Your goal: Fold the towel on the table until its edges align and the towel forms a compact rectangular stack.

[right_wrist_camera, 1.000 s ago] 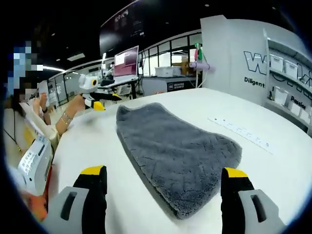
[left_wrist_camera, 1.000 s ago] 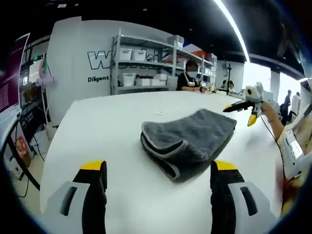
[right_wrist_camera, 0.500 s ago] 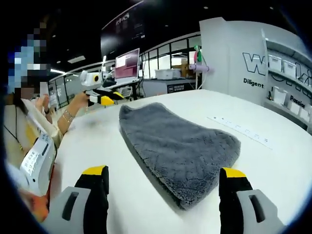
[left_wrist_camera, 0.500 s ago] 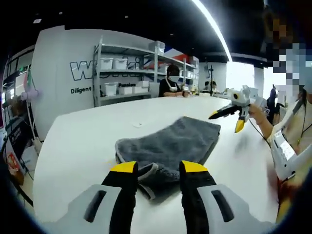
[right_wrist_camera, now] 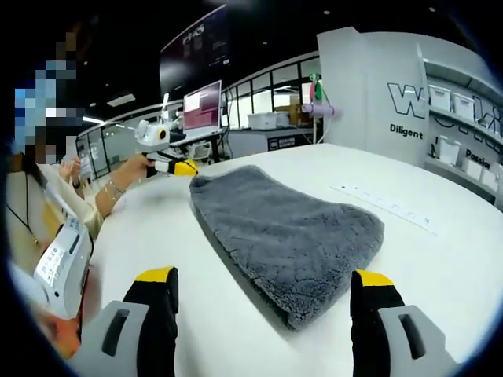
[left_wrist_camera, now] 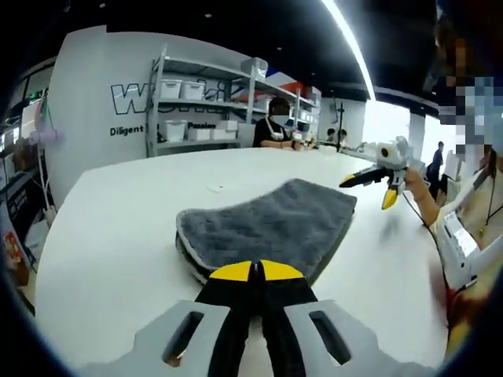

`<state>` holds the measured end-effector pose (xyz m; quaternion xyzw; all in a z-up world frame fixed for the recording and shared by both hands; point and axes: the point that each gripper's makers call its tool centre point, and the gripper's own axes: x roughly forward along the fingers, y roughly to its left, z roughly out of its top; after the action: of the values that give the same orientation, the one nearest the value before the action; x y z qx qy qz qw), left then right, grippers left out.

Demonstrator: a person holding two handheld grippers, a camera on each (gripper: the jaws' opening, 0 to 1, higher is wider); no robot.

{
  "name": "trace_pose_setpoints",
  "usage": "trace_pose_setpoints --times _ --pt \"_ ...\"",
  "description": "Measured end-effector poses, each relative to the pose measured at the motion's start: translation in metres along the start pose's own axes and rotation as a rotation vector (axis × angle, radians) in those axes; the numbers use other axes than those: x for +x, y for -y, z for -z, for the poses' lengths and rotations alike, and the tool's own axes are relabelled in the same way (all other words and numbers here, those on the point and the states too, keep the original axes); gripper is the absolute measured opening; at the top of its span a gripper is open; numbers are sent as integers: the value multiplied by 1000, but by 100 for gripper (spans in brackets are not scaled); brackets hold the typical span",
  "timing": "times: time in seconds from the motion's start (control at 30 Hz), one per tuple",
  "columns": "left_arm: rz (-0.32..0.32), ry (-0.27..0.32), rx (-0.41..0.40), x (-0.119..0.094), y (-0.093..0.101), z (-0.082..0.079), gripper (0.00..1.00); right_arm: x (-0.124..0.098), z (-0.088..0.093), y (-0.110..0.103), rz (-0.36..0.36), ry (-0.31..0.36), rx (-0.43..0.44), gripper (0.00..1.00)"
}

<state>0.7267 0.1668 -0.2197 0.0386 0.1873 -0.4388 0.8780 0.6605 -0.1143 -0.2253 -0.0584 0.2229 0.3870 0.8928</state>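
The white table (left_wrist_camera: pixel 118 236) carries everything, its far edge running below a grey wall with shelving (left_wrist_camera: pixel 196 102) that holds pale bins. A strip of small marks (right_wrist_camera: pixel 385 210) lies on the table toward that side.

The grey towel (left_wrist_camera: pixel 271 224) lies near the middle of the table, folded over itself into a thick, plush pad with rounded corners. In my left gripper view its near edge shows stacked layers with a paler hem; the layers do not line up squarely there. In my right gripper view the towel (right_wrist_camera: pixel 283 232) stretches away from me as a long tapering shape, one rounded corner closest to my tongs.

My left tongs (left_wrist_camera: pixel 255 271) are closed, yellow tips pressed together right at the towel's near edge. Whether they pinch any fabric I cannot tell, since the tips hide the hem. My right tongs (right_wrist_camera: pixel 263 279) are held wide open above bare table, just short of the towel's near corner, touching nothing.

A person (left_wrist_camera: pixel 275 126) sits beyond the far edge, too small to make out.
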Motion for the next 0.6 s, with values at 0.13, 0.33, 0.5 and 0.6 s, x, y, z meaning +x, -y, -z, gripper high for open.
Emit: trace_pose_setpoints --times 0.13,0.33,0.5,0.6 --pt "-11 -30 -17 -4 -3 9 1 0 0 -1 -2 0 0 91" --pt "-28 -83 -19 -7 -5 26 1 1 2 -2 -8 -5 1 91" --pt "-42 -112 -22 -4 -9 37 1 0 2 -2 -9 -2 2 90" --pt "-44 -128 -28 -2 -9 41 1 0 2 -2 -7 -3 5 90"
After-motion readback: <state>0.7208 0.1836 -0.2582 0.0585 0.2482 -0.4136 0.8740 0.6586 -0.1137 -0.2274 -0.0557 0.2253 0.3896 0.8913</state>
